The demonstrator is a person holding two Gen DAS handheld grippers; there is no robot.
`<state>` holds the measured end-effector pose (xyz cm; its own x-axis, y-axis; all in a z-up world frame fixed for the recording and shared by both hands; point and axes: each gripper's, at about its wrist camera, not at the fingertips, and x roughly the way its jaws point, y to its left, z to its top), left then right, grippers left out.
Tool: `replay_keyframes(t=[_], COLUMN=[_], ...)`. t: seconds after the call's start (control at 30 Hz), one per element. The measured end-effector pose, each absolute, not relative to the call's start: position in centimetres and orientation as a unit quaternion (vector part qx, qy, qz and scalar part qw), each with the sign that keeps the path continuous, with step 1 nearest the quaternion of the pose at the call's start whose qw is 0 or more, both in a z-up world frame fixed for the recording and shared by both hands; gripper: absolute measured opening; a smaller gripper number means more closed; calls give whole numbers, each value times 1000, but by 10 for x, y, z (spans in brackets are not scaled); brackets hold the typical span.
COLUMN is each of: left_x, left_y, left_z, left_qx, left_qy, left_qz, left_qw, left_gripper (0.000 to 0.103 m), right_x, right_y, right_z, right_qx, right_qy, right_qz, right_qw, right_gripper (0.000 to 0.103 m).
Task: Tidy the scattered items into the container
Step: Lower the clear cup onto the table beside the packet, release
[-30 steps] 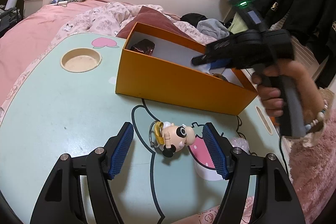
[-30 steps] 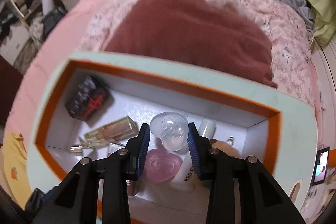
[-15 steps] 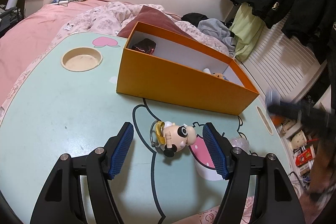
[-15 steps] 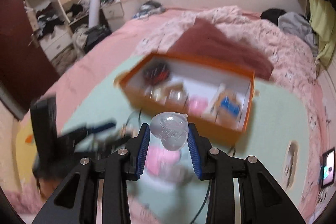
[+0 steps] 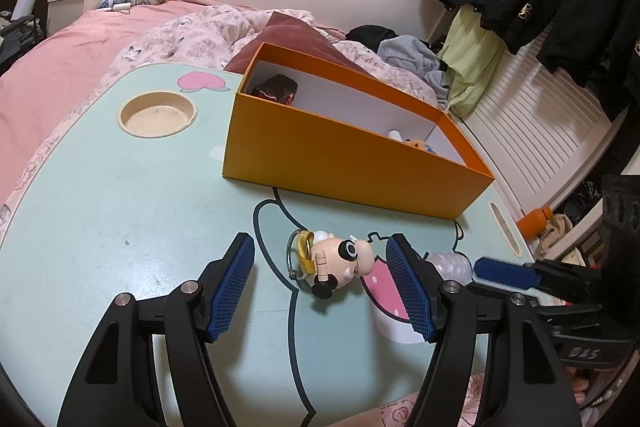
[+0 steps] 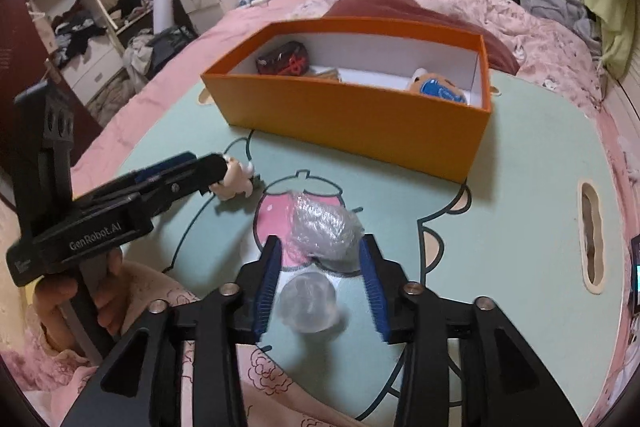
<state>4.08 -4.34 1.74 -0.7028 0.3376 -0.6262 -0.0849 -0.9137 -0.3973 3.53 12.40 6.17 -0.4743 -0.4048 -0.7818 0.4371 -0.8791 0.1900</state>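
Left tongs (image 5: 320, 287) open, straddling cartoon figurine keyring (image 5: 334, 263) on mint worktop (image 5: 120, 207), untouched. Right tongs (image 6: 322, 285) opening; clear plastic ball (image 6: 308, 309) loose between pads, crumpled plastic wrap (image 6: 322, 229) ahead. Orange cardboard box (image 6: 360, 123) part-filled; three items left.

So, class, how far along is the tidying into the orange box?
Done: a dark red pouch and a plush toy lie in the orange box. In hand: nothing gripped; the left claw straddles the cartoon keychain, the right claw's jaws are opening around a clear capsule. Left: those, plus crumpled plastic wrap.
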Motion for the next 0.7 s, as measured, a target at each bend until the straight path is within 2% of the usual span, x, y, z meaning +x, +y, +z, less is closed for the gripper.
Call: replay_keyframes(t=[0.07, 0.33, 0.53, 0.7], left_x=[41, 42, 36, 0], left_y=[-44, -46, -45, -39], left_z=[17, 21, 49, 92], left_qx=[-368, -363, -352, -380], left_qy=[-172, -168, -138, -91], left_qz=[906, 909, 919, 914], left_qw=[116, 115, 113, 110], left_gripper=[69, 69, 69, 69], right_x=[37, 48, 59, 63], right_y=[129, 137, 144, 152], right_z=[69, 76, 77, 79], right_qx=[431, 382, 346, 325], right_qy=[0, -30, -34, -52], right_qz=[-870, -907, -926, -935], right_qw=[240, 177, 146, 135], right_gripper=[59, 67, 68, 68])
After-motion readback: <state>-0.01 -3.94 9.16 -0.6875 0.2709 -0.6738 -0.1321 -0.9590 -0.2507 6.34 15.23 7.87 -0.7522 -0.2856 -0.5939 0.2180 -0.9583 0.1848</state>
